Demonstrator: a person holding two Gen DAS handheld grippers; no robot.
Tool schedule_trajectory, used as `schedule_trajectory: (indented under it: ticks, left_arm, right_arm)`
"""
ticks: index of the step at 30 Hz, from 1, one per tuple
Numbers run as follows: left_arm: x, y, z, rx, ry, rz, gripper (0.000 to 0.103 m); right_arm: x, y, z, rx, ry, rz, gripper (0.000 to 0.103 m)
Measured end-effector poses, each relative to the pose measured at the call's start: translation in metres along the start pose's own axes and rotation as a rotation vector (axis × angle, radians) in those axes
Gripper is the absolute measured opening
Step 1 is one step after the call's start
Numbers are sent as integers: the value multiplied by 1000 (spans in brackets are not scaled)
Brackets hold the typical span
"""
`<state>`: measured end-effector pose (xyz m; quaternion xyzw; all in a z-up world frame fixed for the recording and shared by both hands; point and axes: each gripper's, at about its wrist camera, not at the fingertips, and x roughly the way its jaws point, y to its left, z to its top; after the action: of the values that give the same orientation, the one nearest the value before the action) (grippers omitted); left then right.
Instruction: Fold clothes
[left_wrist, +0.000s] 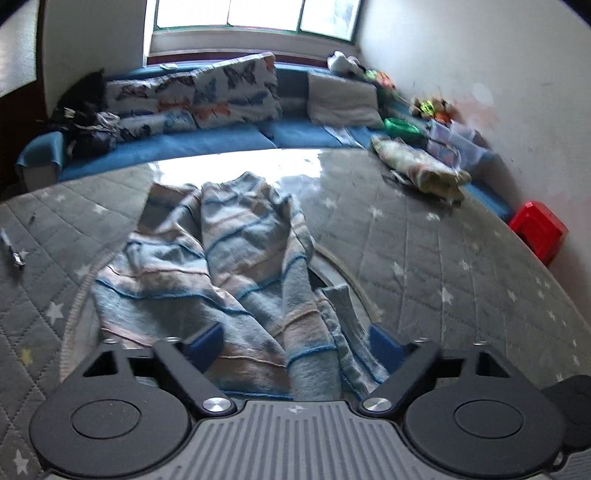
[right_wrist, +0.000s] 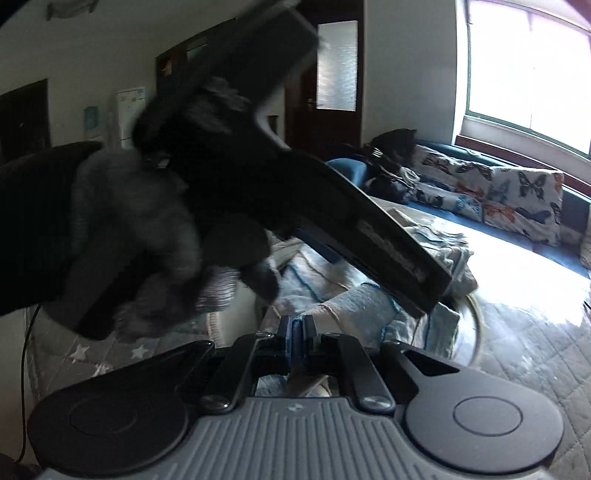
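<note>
Left wrist view
Left gripper (left_wrist: 295, 341): fingers spread wide, blue pads (left_wrist: 205, 341) on either side of the cloth, gripping nothing.
Sweater (left_wrist: 225, 266): striped blue, grey and pink knit, lying rumpled on the grey quilted mat (left_wrist: 443, 258) with white stars; near end running between the spread fingers.
Sofa (left_wrist: 207, 144): blue, behind the mat, carrying butterfly cushions (left_wrist: 229, 88) and a dark pile of clothes (left_wrist: 85, 114).
Stool (left_wrist: 537, 230): red, at the right edge near the wall.

Right wrist view
Right gripper (right_wrist: 295, 339): fingers pressed together; whether any cloth sits between them cannot be told.
Left gripper (right_wrist: 332, 206): dark, blurred body crossing the frame, held by a gloved left hand (right_wrist: 140, 236).
Sweater (right_wrist: 354, 302): just ahead of the closed fingertips, under the left gripper.
Butterfly cushions (right_wrist: 491, 195): on the blue sofa (right_wrist: 576, 206) below the window (right_wrist: 528, 66).
</note>
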<state>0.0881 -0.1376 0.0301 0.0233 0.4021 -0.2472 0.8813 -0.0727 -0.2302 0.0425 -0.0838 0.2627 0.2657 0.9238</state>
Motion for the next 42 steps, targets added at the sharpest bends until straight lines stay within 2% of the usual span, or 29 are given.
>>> schedule_trajectory:
  ticks: [1, 2, 3, 4, 5, 11, 14, 19, 22, 26, 32, 34, 37, 42]
  left_arm:
    - [3, 2, 0, -2, 11, -8, 68]
    - [6, 5, 0, -12, 23, -22, 47]
    - [9, 8, 0, -21, 35, -35, 35]
    - [12, 11, 0, -31, 45, -48, 17]
    - [10, 15, 0, -41, 38, -57, 11]
    - [-26, 38, 0, -70, -70, -35, 7]
    - [-53, 57, 1, -98, -146, -8, 7]
    - [-84, 105, -6, -181, -223, 86, 7]
    - [-90, 135, -16, -228, -220, 150, 7]
    - [-92, 165, -33, -272, -198, 222, 7]
    - [-92, 195, -55, -334, -175, 292, 7]
    - [-91, 202, -59, -356, -171, 296, 7]
    - [-90, 205, -63, -367, -163, 297, 7]
    - [-88, 209, -66, -375, -159, 294, 7]
  right_arm:
    - [0, 1, 0, -8, 0, 6, 5]
    - [0, 3, 0, -13, -1, 11, 5]
    - [-1, 5, 1, -14, -1, 11, 5]
    - [-2, 7, 1, -16, -1, 12, 5]
    - [-3, 8, 2, -18, -2, 12, 5]
    - [-26, 1, 5, 70, -40, 49, 14]
    - [-41, -10, 11, 120, -72, 51, 25]
    - [-40, -26, 18, 163, -57, -1, 26]
    - [-30, -33, 20, 175, -28, -27, 26]
    - [7, -52, 24, 201, 53, -59, 31]
    - [58, -66, 21, 254, 148, -24, 33]
    - [76, -68, 22, 253, 157, -26, 37]
    - [104, -75, 26, 288, 175, -38, 37]
    - [139, -87, 26, 342, 195, -131, 38]
